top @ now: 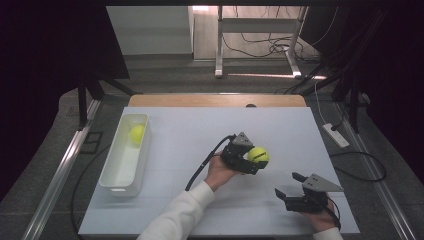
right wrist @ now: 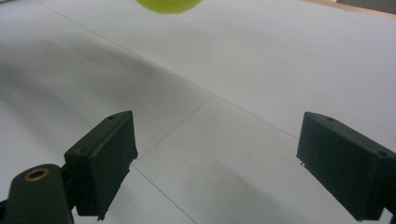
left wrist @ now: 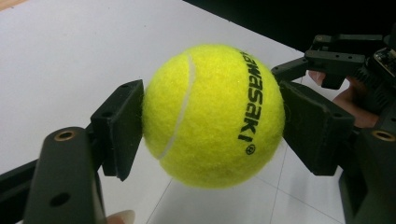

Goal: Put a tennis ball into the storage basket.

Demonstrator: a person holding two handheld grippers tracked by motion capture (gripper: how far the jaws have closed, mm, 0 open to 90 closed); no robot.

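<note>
A tennis ball (top: 258, 155) is pinched in the left tool (top: 252, 161) above the middle of the white table (top: 200, 135).

The ball is gripped across its widest part, one pad (left wrist: 122, 126) on each flank, a hold judged sound: the ball is likely light and springy, its felt offering friction, though a round shape can be squeezed out if caught off-centre. The right tool (top: 291, 186) is held low near the table's front right, its jaws spread with nothing between them. A second ball (top: 137, 134) is seen in the white bin (top: 114, 182) along the left edge. Bare table lies between ball and bin, so room for a carry appears ample; the bin's raised rim must be cleared.
</note>
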